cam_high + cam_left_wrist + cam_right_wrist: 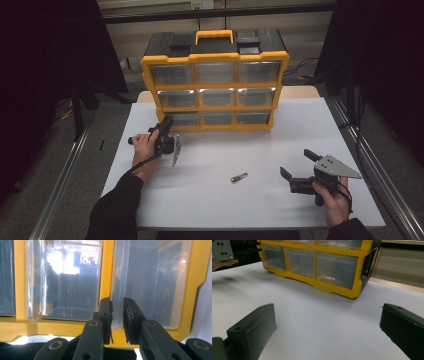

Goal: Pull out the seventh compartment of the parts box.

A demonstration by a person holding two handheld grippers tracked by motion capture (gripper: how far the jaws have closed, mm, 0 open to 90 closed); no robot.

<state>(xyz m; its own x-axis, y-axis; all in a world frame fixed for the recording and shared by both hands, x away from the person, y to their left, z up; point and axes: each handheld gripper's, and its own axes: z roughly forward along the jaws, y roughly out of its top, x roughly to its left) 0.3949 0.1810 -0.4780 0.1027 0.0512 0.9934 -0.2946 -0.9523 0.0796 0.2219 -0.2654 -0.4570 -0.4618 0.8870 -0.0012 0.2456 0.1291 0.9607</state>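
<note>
Gently: your left gripper (117, 315) fingers (106, 315) seemingly pinch the bottom-left clear drawer's (150, 285) thin, slippery lip; right gripper (296, 166) gapes empty

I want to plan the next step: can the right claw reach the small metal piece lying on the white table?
Probably yes. The small metal piece lies alone on the bare white table, and the right claw rests beside it with jaws wide open and nothing between them. The left claw is busy at the yellow drawer cabinet.
</note>
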